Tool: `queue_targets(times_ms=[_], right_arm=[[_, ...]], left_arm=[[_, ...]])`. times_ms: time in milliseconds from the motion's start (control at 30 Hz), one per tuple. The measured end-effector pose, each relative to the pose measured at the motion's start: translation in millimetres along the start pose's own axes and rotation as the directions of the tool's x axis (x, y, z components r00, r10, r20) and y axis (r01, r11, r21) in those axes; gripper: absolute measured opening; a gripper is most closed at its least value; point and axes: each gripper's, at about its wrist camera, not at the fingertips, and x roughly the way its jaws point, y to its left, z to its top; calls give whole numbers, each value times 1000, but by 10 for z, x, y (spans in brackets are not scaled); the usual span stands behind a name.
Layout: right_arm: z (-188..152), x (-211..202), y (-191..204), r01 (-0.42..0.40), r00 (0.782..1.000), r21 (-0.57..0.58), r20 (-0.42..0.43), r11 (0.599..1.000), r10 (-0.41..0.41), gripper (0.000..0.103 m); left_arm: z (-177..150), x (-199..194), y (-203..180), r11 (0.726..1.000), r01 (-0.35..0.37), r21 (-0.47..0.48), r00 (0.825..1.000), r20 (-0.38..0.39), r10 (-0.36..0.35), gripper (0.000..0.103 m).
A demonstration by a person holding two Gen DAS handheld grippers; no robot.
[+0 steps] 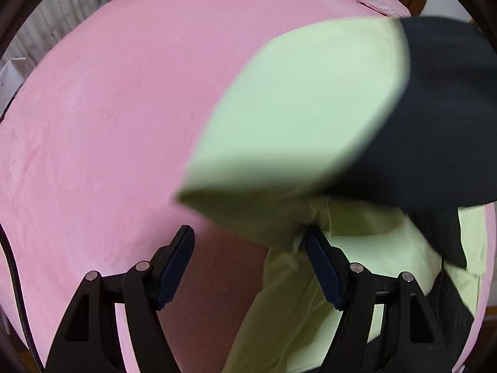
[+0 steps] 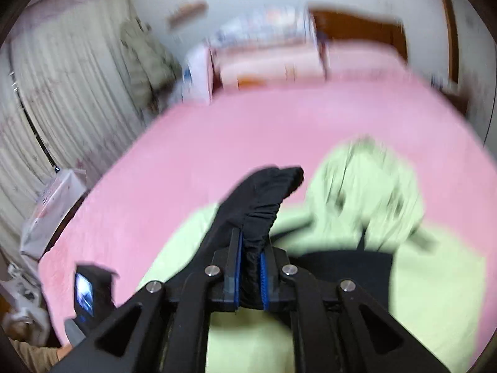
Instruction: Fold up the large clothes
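We've got the right gripper (image 2: 251, 259) clamped on the black sleeve (image 2: 261, 195) of the light-green hoodie (image 2: 435, 295) on the pink bed (image 2: 202, 161); left gripper (image 1: 248, 242) hangs spread apart.

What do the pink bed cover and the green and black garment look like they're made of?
Pink bed cover: looks like soft plush or fleece, matte, with a faint brushed nap. Green and black garment: seems a smooth matte knit, perhaps cotton jersey; its black part bunches in soft folds in the right tool.
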Motion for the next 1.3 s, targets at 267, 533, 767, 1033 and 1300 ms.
queue_targets(times_ms=[267,533,767,1033,1300], right_arm=[[200,-498,-606,242,959,40,140,969,-245,9],[-614,-254,-1589,419,907,199,-123,886,-402,9],[-1271,-83,-1924,503,856,250,-276,828,-437,9],[-1371,-53,-1816,570,811,137,-255,810,-527,12],[-1318,-171,-2168,485,862,281,-312,829,-399,54]], left_arm=[[-8,73,-175,999,-37,6,999,7,37,61],[-199,97,-353,996,-26,86,999,-16,28,51],[-236,133,-421,993,-50,110,999,-14,51,49],[-201,174,-616,979,-65,191,997,-28,71,51],[-77,-243,-536,964,101,244,992,-94,-80,69]])
